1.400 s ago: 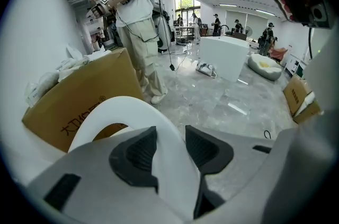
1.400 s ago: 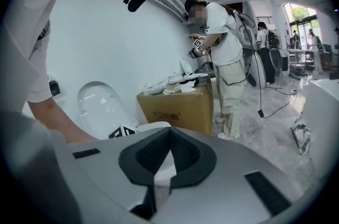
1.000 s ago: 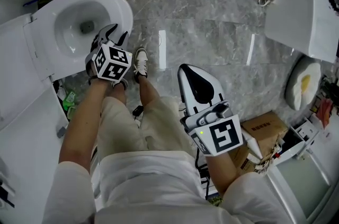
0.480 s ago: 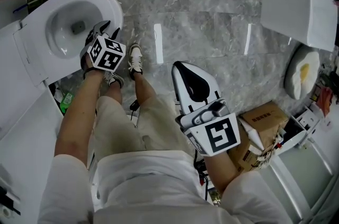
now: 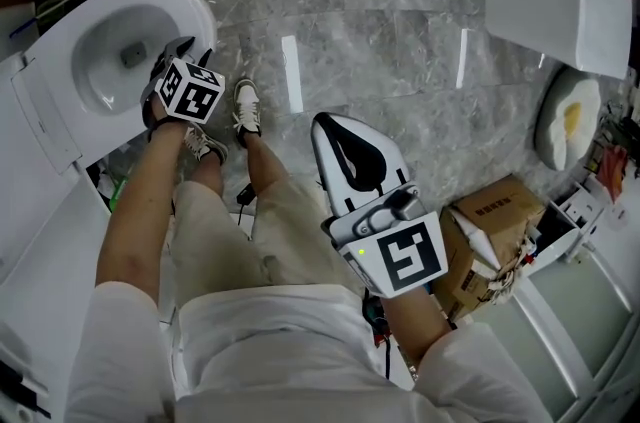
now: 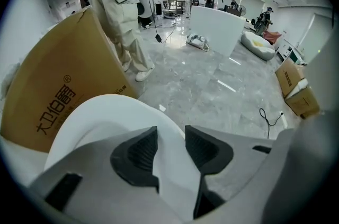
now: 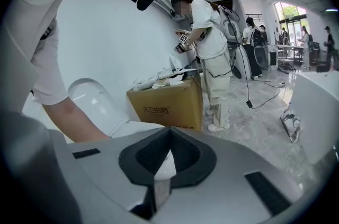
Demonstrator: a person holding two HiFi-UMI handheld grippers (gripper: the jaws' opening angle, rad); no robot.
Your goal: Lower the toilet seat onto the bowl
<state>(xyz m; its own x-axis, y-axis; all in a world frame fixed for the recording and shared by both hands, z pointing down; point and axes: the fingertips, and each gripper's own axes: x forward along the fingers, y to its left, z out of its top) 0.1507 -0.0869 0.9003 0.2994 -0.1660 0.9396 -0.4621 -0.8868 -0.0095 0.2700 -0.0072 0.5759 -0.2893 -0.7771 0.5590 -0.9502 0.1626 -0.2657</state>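
1. The toilet bowl [image 5: 95, 76] stands at the upper left of the head view. The toilet seat [image 5: 180, 6] lies over its rim as a white ring and looks flat, or very nearly flat. No view shows clearly whether a thin gap remains between the seat and the rim.

2. Judged from this, the lowering is almost finished. What seems left is to rest the seat fully on the bowl and to let it go. The lid [image 7: 90, 101] stands upright behind the bowl.

3. The left gripper [image 5: 172, 59] is at the edge of the seat on the side of the person's feet, and it points steeply down. Its jaws are closed to a narrow opening on the seat's rim. In the left gripper view, one of the dark pads [image 6: 135, 154] is on each side of the white edge, which passes between them and seems clamped.

4. The right gripper [image 5: 330, 126] is held over the person's leg, well apart from the toilet. Its pads [image 7: 185, 157] meet at the tips with nothing between them, so it is closed and empty and takes no part in the work.
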